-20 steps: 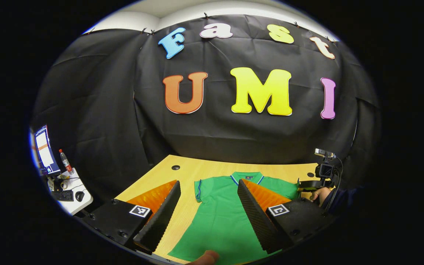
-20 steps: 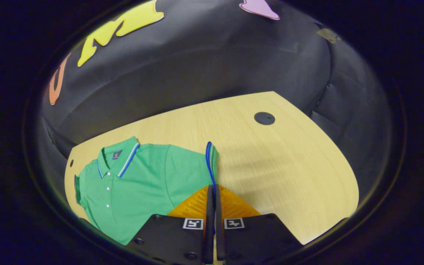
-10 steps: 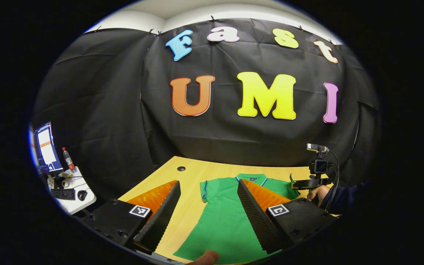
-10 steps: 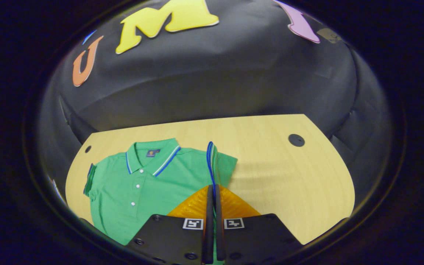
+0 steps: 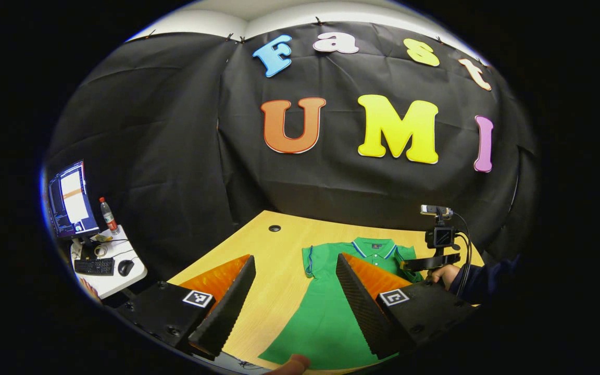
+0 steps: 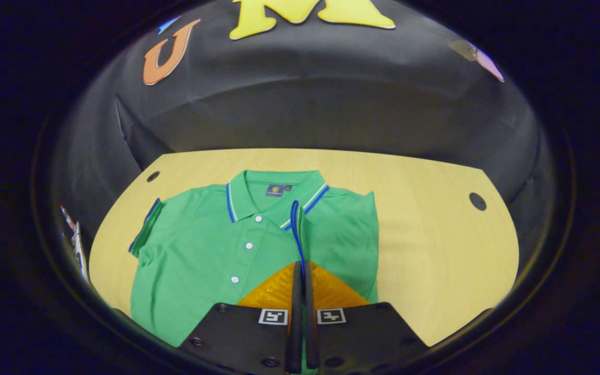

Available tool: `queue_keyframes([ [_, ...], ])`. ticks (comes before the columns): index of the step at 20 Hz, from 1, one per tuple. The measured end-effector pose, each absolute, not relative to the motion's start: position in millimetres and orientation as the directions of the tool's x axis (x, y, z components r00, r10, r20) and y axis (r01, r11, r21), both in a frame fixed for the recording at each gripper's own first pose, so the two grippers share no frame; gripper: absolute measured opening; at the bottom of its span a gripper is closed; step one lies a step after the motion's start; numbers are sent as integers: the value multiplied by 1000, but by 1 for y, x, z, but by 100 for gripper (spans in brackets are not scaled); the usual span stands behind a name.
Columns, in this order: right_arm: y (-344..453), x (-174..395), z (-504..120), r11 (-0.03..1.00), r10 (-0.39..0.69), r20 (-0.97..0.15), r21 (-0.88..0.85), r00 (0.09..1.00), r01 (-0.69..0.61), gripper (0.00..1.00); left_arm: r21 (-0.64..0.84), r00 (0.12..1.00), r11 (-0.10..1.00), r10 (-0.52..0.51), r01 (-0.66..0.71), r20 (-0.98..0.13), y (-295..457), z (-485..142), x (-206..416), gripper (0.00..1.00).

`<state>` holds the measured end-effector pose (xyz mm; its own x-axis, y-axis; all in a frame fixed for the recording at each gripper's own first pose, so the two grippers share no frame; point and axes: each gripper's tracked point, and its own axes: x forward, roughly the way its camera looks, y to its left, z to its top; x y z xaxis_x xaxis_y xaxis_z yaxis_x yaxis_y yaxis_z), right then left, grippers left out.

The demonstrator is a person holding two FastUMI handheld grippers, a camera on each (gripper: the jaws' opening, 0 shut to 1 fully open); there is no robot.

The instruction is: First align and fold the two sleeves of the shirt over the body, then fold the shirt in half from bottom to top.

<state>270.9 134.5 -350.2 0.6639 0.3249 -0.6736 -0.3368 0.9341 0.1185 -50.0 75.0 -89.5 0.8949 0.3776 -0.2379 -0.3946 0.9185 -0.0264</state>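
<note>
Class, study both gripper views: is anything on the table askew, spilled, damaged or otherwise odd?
Nothing looks spilled or damaged. The green shirt lies flat on the wooden table. One asymmetry, from the fold in progress: the right gripper pinches one sleeve cuff over the body, while the other sleeve lies spread out.

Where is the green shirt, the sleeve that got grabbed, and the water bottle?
green shirt (image 6: 201,260), right gripper view, on the chest.
sleeve (image 6: 296,229), right gripper view, on its blue cuff edge.
water bottle (image 5: 107,216), left gripper view, on its body.
</note>
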Motion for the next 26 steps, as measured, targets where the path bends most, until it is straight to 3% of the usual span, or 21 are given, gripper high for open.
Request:
queue_keyframes([
  [6, 146, 263, -359, 942, 309, -697, 133, 647, -307, 8, -35, 881, 912, 385, -410, -275, 92, -110, -51, 100],
  [8, 143, 255, -351, 945, 306, -697, 140, 648, -295, 17, -61, 883, 912, 374, -406, -284, 101, -121, -44, 100],
  [10, 142, 249, -343, 946, 305, -690, 140, 656, -292, 35, -77, 884, 918, 348, -389, -314, 104, -137, -34, 100],
  [13, 118, 238, -317, 971, 219, -653, 71, 725, -229, 82, -84, 891, 937, 291, -339, -349, 110, -160, -6, 100],
  [15, 102, 227, -286, 983, 168, -594, 46, 787, -176, 91, -84, 897, 948, 259, -307, -358, 114, -171, 18, 100],
  [18, 83, 201, -247, 989, 139, -540, 27, 830, -148, 96, -86, 899, 957, 227, -278, -375, 122, -187, 56, 100],
  [26, 52, 126, -195, 982, 136, -477, -51, 869, -182, 94, -148, 823, 955, 135, -255, -551, 132, -282, 151, 100],
])
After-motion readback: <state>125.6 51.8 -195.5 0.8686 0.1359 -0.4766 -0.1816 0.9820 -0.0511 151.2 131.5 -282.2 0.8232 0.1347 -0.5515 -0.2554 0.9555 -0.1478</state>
